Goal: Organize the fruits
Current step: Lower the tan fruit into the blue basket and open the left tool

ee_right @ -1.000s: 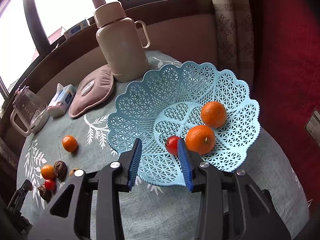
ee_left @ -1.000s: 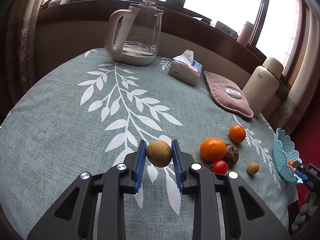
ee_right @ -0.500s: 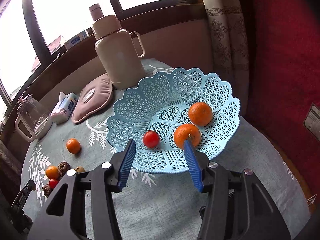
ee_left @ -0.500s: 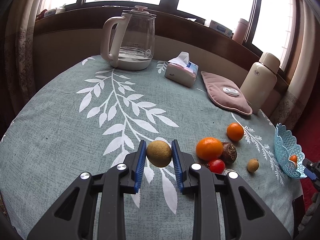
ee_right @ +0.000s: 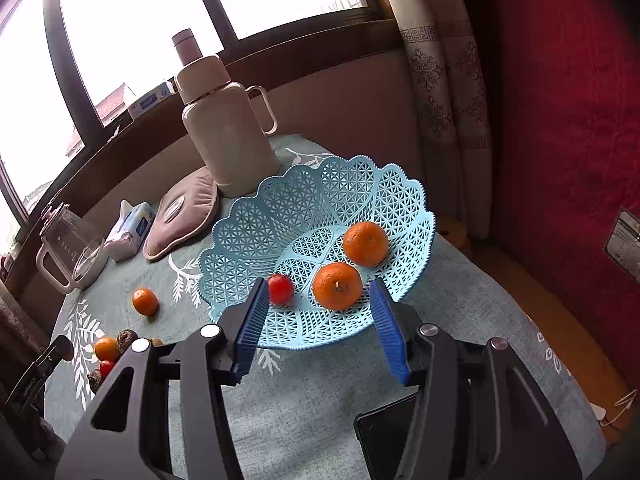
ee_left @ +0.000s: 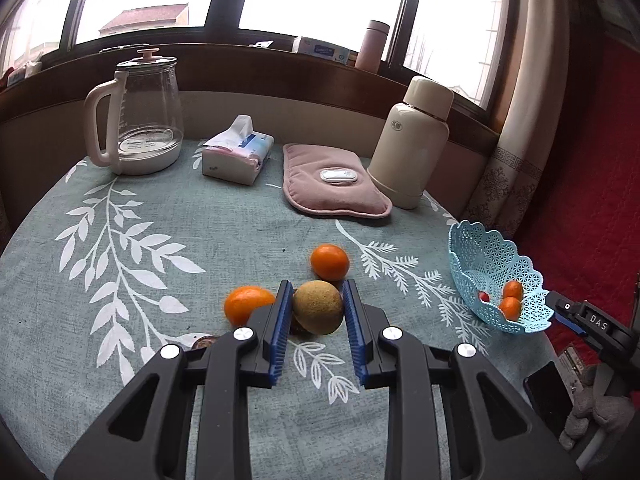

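Observation:
My left gripper [ee_left: 316, 285] is shut on a round tan fruit [ee_left: 318, 310], held above the table over an orange [ee_left: 248, 306] and near a smaller orange [ee_left: 330, 262]. The blue lattice basket [ee_right: 352, 184] stands at the table's right edge and holds two oranges [ee_right: 365, 243] [ee_right: 337, 286] and a red cherry tomato [ee_right: 280, 288]. My right gripper [ee_right: 318, 286] hovers at the basket's near rim. Its jaws are opening and its pads touch nothing; the tomato lies free in the basket by the left fingertip. More fruit lies at far left: an orange [ee_right: 106, 348] and a dark brown fruit [ee_right: 127, 338].
A glass kettle [ee_left: 136, 112], a tissue pack [ee_left: 236, 158], a pink pad [ee_left: 332, 184] and a cream thermos [ee_left: 412, 140] line the back of the table. A dark phone [ee_right: 384, 428] lies near the front edge. A red wall is close on the right.
The left gripper carried the tan fruit to the right, over the loose oranges and nearer the basket. The right jaws spread and drew back, leaving the tomato in the basket.

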Demonstrator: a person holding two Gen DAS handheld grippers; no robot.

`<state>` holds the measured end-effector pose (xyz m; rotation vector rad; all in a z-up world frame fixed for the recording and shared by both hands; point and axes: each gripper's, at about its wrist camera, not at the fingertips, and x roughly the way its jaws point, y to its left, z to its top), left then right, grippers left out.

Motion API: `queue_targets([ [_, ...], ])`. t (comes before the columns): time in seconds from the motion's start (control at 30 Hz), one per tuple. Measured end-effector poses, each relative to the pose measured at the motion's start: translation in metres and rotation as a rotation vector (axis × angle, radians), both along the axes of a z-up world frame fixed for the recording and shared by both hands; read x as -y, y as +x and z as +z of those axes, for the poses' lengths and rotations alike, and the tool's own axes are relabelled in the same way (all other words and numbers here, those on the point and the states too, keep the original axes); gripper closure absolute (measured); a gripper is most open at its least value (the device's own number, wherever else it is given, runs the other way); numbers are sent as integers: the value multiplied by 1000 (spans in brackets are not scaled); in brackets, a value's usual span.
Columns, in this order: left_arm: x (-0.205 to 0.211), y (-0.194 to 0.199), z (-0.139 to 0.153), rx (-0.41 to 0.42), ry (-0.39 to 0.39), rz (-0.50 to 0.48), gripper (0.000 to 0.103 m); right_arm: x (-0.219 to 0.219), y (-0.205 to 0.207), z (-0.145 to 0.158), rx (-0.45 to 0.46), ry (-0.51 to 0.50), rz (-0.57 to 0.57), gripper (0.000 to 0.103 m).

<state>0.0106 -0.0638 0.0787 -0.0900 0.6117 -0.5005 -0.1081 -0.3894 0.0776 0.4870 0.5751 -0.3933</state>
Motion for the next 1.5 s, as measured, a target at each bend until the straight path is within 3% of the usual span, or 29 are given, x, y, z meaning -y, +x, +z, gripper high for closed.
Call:
queue_targets([
  [0.07, 19, -1, 3, -10, -12, -55, 77, 4, -3, 2, 6, -10, -1, 43],
  [0.3, 77, -7, 5, -25, -10, -188, 77, 17, -10, 6, 17, -23, 7, 43],
  [0.8, 183, -19, -4, -50, 27, -393, 77, 46, -23, 9, 51, 27, -36, 42],
  [1.0, 207, -22, -16, -64, 57, -434, 76, 48, -23, 9, 52, 40, -32, 42],
  [1.07, 209, -21, -18, -68, 64, -433, 73, 48, -22, 8, 50, 43, -33, 42],
  [1.13, 207, -19, -20, -70, 58, -419, 46, 48, -22, 7, 48, 46, -34, 42],
  [1.37, 185, -9, -19, -51, 34, -342, 34, 48, -20, 6, 46, 60, -32, 42],
  [1.5, 173, -6, -17, -41, 31, -305, 22, 45, -21, 6, 47, 57, -28, 41],
])
